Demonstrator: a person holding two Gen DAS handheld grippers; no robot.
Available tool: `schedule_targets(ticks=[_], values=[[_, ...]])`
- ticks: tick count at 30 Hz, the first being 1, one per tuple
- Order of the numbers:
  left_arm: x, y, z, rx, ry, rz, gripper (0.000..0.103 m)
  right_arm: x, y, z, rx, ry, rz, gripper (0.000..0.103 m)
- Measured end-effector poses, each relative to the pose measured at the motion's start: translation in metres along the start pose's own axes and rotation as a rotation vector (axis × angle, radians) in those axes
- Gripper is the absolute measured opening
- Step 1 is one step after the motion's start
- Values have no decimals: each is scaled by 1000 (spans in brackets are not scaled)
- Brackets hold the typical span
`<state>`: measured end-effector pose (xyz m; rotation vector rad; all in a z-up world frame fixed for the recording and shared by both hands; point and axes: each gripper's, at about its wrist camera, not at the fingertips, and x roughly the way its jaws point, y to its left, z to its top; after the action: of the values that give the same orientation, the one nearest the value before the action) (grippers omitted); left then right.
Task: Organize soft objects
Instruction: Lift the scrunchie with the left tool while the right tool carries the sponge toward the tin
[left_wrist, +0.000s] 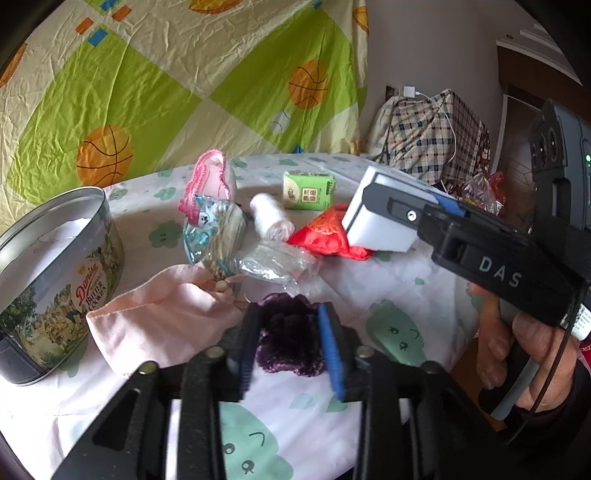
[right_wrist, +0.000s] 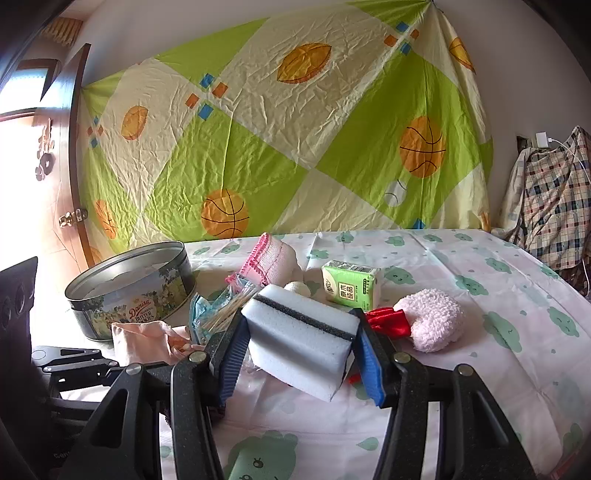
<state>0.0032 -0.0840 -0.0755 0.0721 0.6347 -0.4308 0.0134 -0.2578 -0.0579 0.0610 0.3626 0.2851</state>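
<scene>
tin: the butter cookie tin (left_wrist: 55, 280) stands open at the far left; inside you can see only something pale, too unclear to name — so hardly anything looks put away yet
pink cloth: the pink cloth (left_wrist: 162, 321) lies just beside the tin, between it and your left gripper
left gripper: your left gripper (left_wrist: 291, 347) straddles the purple crocheted piece (left_wrist: 288, 332), jaws part open; whether the pads press on it you cannot tell
clutter: the bag of cotton swabs (left_wrist: 214, 232), the pink-edged knit (left_wrist: 210, 177), the white roll (left_wrist: 267, 216), the green tissue pack (left_wrist: 308, 190) and the red pouch (left_wrist: 325, 236) all wait on the table
right gripper: your right gripper (right_wrist: 301, 350) is clamped on the white sponge (right_wrist: 299, 339), held off the table
far right: the fluffy pink puff (right_wrist: 434, 317) lies loose
in the way: the pink cloth and swab bag crowd the path to the tin — lift over them
</scene>
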Motion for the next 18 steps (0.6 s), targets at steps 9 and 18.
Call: schedule_targets(ticks=[9, 18], values=[[2, -3, -3, 4, 2, -55, 24, 1, -3, -2, 8, 3, -2, 56], [-37, 14, 21, 7, -132, 25, 24, 5, 10, 12, -31, 2, 40, 56]])
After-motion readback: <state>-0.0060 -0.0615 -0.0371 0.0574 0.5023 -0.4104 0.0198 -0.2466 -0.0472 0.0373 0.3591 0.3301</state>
